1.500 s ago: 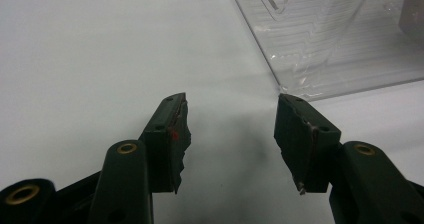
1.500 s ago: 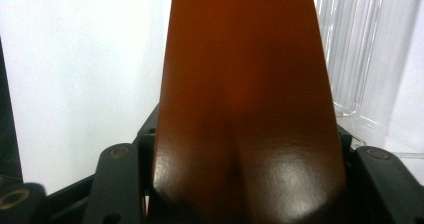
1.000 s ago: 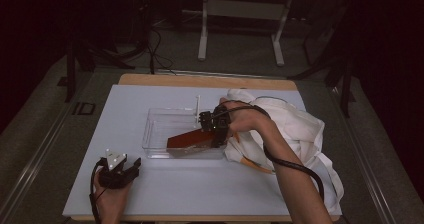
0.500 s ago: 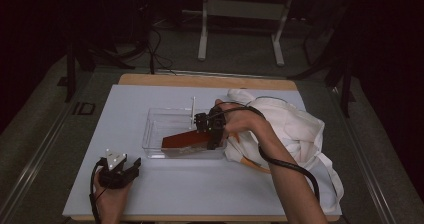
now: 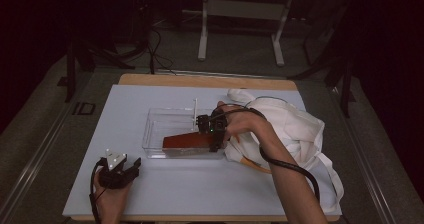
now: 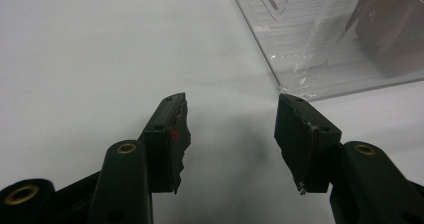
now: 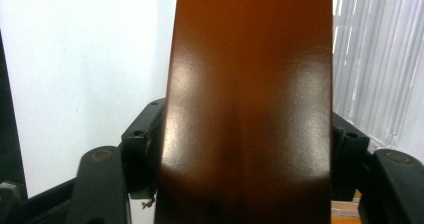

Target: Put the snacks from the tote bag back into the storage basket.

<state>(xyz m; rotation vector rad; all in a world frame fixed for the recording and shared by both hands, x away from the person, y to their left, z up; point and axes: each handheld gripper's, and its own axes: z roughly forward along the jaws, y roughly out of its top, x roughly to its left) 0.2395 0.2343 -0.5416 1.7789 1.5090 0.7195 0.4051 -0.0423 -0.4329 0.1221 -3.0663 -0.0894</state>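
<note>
Overhead, the work surface is a pale blue-white mat laid on a wooden table, whose bare edge shows along the far side. The surrounding room is dark; a grey floor, cables and the legs of a white stand lie beyond the table.

A clear plastic tray sits near the middle of the mat. A crumpled white cloth lies just right of the tray.

The brown object is a smooth, reddish-brown piece with a satin sheen and straight long sides. It lies inside the tray along the near wall, one end toward the right gripper. In the right gripper view the brown object runs up the picture between the two black jaws.

The right gripper has just been opening its jaws. They stand wide on either side of the brown object; whether the pads press on it cannot be told.

The left gripper rests on the mat at the near-left corner, well apart from the tray. In the left gripper view its jaws are spread with bare mat between them, and a corner of the tray lies just ahead.
</note>
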